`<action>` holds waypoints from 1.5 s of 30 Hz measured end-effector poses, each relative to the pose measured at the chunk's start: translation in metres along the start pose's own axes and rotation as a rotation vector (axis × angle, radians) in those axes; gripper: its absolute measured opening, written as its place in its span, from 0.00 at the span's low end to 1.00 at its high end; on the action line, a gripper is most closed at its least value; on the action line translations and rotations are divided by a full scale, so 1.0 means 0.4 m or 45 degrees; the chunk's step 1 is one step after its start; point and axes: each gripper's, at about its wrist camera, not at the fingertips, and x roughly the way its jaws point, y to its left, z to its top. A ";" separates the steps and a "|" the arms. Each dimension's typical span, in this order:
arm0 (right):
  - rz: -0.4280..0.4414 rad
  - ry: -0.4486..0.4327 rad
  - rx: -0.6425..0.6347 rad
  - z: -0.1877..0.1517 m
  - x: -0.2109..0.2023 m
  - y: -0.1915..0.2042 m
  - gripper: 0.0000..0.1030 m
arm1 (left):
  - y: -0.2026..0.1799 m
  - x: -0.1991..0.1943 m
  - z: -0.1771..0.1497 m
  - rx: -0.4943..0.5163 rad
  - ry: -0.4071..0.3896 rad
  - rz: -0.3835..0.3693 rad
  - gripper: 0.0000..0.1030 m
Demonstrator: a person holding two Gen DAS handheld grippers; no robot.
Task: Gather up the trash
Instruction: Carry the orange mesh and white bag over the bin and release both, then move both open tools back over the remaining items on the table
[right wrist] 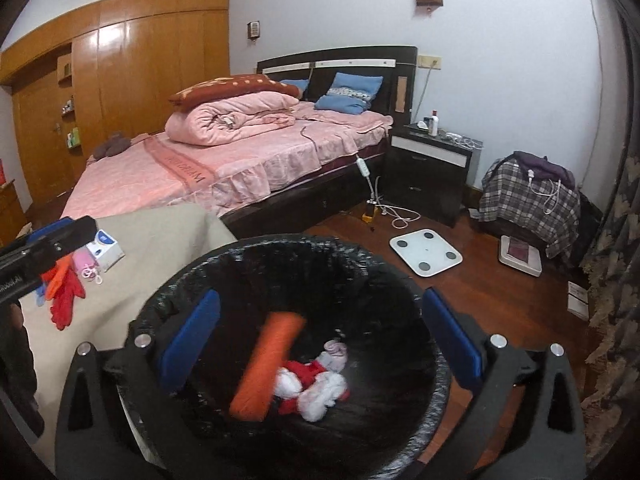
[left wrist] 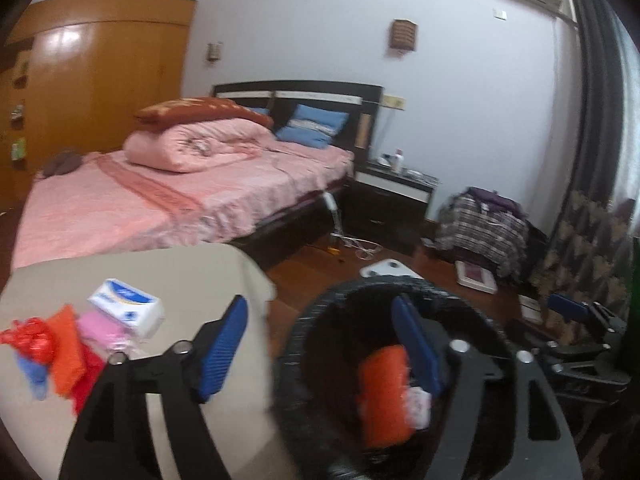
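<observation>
A black-lined trash bin stands on the floor beside a beige table. An orange packet, blurred as if falling, is inside the bin above red and white wrappers. My right gripper is open and empty over the bin mouth. My left gripper is open and empty, straddling the table edge and the bin rim; the orange packet shows between its fingers. On the table lie red and orange wrappers, a pink packet and a white-blue tissue pack.
A bed with pink covers stands behind the table. A dark nightstand, a white scale, cables and a plaid-covered pile are on the wooden floor. A wooden wardrobe lines the left wall.
</observation>
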 end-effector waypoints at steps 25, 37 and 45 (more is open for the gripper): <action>0.391 0.031 -0.166 0.019 0.063 0.491 0.95 | 0.463 -0.260 -0.176 -0.200 0.039 0.604 0.92; 0.446 0.071 -0.247 0.002 0.133 0.653 0.95 | 0.578 -0.225 -0.188 -0.265 0.032 0.671 0.90; 0.439 0.090 -0.237 0.033 0.217 0.697 0.95 | 0.635 -0.093 -0.156 -0.228 0.069 0.642 0.80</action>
